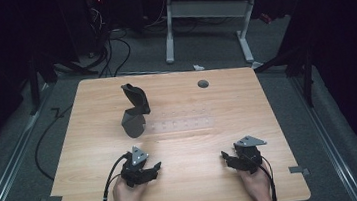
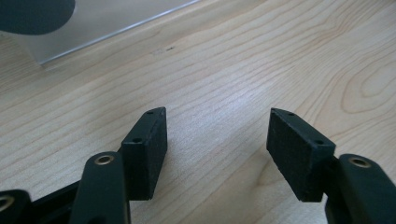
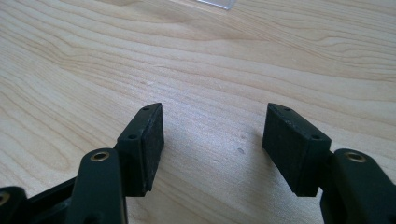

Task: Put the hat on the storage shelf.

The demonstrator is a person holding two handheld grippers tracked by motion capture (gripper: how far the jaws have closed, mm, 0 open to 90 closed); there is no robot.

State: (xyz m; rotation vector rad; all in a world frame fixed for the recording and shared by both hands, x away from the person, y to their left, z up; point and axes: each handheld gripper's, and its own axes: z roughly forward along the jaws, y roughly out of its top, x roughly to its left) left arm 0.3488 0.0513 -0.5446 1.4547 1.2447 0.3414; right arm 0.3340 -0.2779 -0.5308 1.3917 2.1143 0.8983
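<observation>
Pale grained wooden table [image 1: 196, 144] bears a dark angular holder [image 1: 135, 116]; both black hand-held grippers, left [image 1: 150, 172] and right [image 1: 229, 158], gape empty.

Each hand-held gripper, left [image 1: 150, 173] and right [image 1: 231, 159], is black, topped by a grey three-cornered plate and trailing a black cable. The flat, finely textured pads [image 2: 299, 156] sit in blocks with small screw holes. Brass-coloured rivets mark the linkage arms.
</observation>
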